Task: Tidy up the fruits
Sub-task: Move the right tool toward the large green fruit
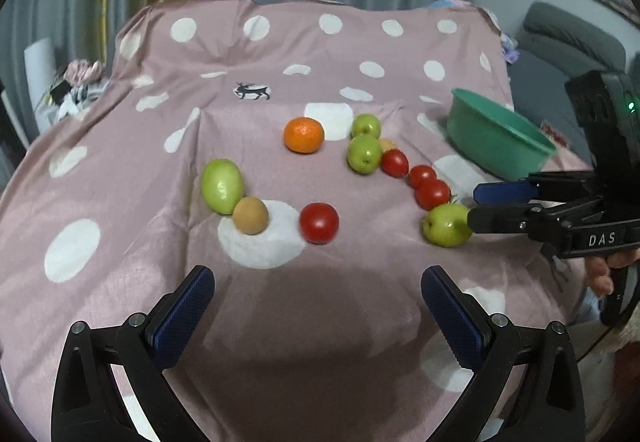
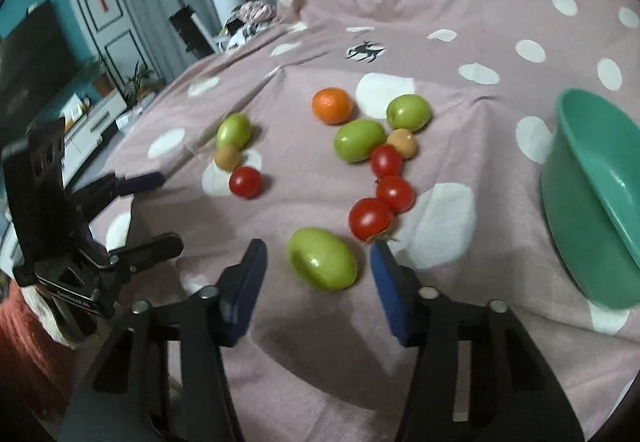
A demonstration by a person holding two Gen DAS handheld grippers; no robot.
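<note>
On the left wrist view, the left claw (image 1: pixel 316 298) is hanging spread and empty over the pink polka-dotted cloth (image 1: pixel 120 146) on the desk; every fruit is lying loose there, and the green plastic bowl (image 1: pixel 496 138) at far right is showing nothing inside. From the right wrist view, the right claw (image 2: pixel 316 266) is standing part-spread around the near green oval fruit (image 2: pixel 322 259), pads apparently not yet pressing it. Sorting is, by my reading, barely beginning.
</note>
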